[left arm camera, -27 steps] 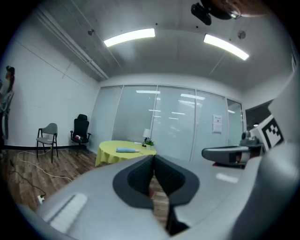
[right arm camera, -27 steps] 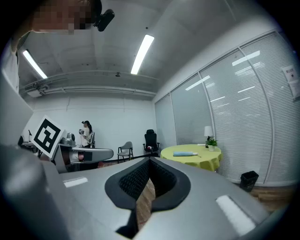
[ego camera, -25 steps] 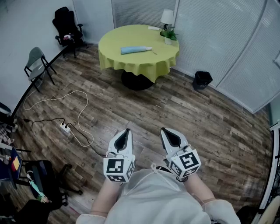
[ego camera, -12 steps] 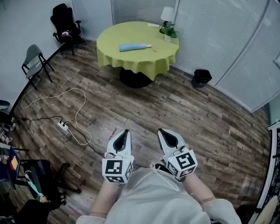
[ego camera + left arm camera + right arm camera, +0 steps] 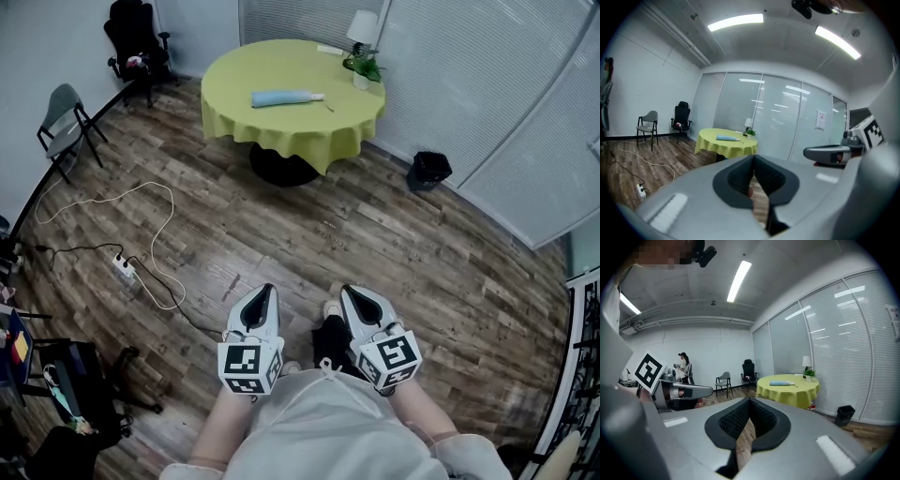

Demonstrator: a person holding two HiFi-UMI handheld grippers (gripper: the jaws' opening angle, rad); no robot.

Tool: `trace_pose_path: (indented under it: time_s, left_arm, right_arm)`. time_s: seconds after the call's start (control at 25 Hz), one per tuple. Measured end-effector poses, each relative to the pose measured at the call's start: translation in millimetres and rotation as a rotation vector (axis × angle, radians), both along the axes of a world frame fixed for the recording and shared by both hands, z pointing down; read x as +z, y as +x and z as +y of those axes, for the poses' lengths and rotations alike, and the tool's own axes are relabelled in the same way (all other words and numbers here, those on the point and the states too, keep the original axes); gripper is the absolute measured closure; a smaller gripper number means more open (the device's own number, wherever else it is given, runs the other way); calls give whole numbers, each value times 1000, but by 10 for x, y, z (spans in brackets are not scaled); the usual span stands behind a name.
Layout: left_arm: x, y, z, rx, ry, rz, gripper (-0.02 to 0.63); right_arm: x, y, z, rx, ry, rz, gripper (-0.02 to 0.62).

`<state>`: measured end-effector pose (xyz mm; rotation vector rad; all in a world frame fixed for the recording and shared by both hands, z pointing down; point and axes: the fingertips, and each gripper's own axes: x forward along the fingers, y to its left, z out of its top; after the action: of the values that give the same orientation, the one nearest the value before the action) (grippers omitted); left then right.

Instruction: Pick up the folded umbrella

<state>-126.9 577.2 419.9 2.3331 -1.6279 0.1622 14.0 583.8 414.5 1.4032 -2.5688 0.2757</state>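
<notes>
Pale blue umbrella (image 5: 286, 97), folded, lies flat on the round table (image 5: 281, 141) under a yellow-green cloth, at the far side of the room and well apart from both grippers. Lamp (image 5: 361, 30) and plant (image 5: 362, 71) stand at the table's back edge, right of the umbrella.

Left gripper (image 5: 267, 290): jaws clenched tip to tip, nothing between. Right gripper (image 5: 346, 290): likewise clenched, empty. Both are side by side, close to the person's body, over the wood floor (image 5: 375, 225), pointing toward the table.

Black bin (image 5: 430, 170) by the glass wall. White cable (image 5: 159, 216) and power strip (image 5: 122, 267) on the floor, left.
</notes>
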Motion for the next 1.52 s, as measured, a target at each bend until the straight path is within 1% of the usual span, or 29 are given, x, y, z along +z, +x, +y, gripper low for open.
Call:
trace_pose_path:
  time_s: [0.16,0.28,0.4,0.52,0.68,0.84,1.0,1.12,1.24,1.36,1.52]
  left_arm:
    - [67,91,-298,-25,-17,-18,600]
    - [82,194,-661,-39,-20,-22,600]
    - [88,374,-1095,-50,-21,-33,600]
    - [91,554,-1594,-84,-29,-37,600]
    - [38,857,-2274,-123,-44,-12,600]
    - [-38,1132,-2959,-157,-36,-12,600]
    - [-16,1409,-3479,-173,-33,5,600]
    - [51,1553,-3774,-166,-45,6,600]
    - [121,1586,-4036,-165,-63,-4,600]
    - [193,1579,-4353,-175,-79,6,600]
    - [263,1517,-4783,-153,-94,16,600]
  right_arm:
    - [141,68,-356,-32,-34,-19,597]
    - [226,162,-768,-53,-58,-34,597]
    - [310,380,-1256,-58,-82,-38,597]
    - [351,621,-1794,-71,-103,-33,597]
    - [241,975,-2535,-100,-92,-19,597]
    - [111,1295,-3232,-123,-74,-17,597]
    - [130,1530,-3746,-155,-76,-7,597]
    - [182,1632,-4058,-154,-85,-10,597]
    - [237,1661,-4302,-152,-103,-29,597]
    - [304,1683,-4606,-148,-115,-27,597]
    - [354,1634,-5044,-120,-123,-32,597]
